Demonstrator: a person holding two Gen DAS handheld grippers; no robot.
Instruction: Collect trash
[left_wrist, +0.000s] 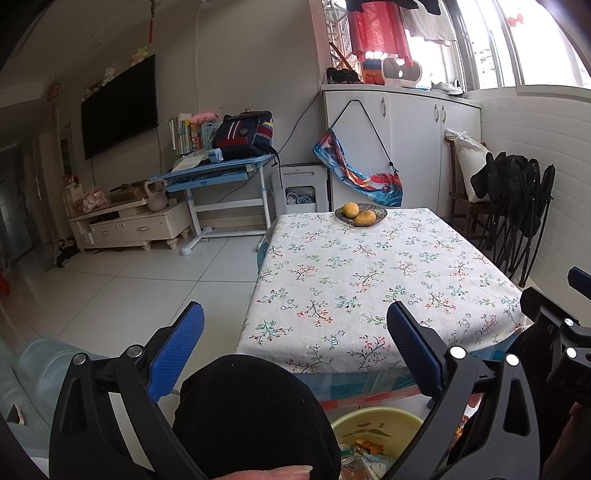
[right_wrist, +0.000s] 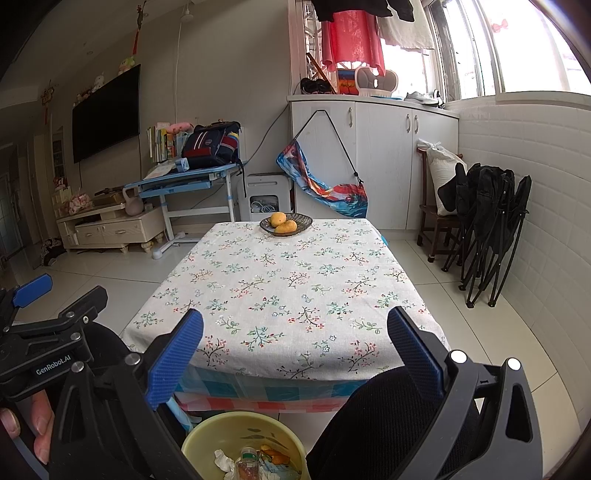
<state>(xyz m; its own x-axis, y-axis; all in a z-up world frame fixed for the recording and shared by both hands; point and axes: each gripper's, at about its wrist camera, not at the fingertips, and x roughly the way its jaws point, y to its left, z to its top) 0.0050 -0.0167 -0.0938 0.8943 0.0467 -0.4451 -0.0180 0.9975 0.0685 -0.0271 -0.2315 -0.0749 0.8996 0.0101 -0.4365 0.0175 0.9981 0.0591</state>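
A yellow trash bin (right_wrist: 207, 439) stands on the floor in front of the table, holding crumpled paper, a bottle and orange peel (right_wrist: 255, 459). It also shows in the left wrist view (left_wrist: 376, 417), partly hidden by a black-clad knee (left_wrist: 251, 413). My left gripper (left_wrist: 295, 332) is open and empty, held above the knee before the table's near edge. My right gripper (right_wrist: 295, 332) is open and empty, above the bin. The left gripper also shows in the right wrist view (right_wrist: 33, 291). The table (right_wrist: 288, 280) has a floral cloth.
A dish with two mangoes (right_wrist: 285, 224) sits at the table's far edge. Folded black chairs (right_wrist: 484, 229) lean on the right wall by a wooden chair with a white sack. A blue desk (right_wrist: 184, 177), TV stand and white cabinets stand behind.
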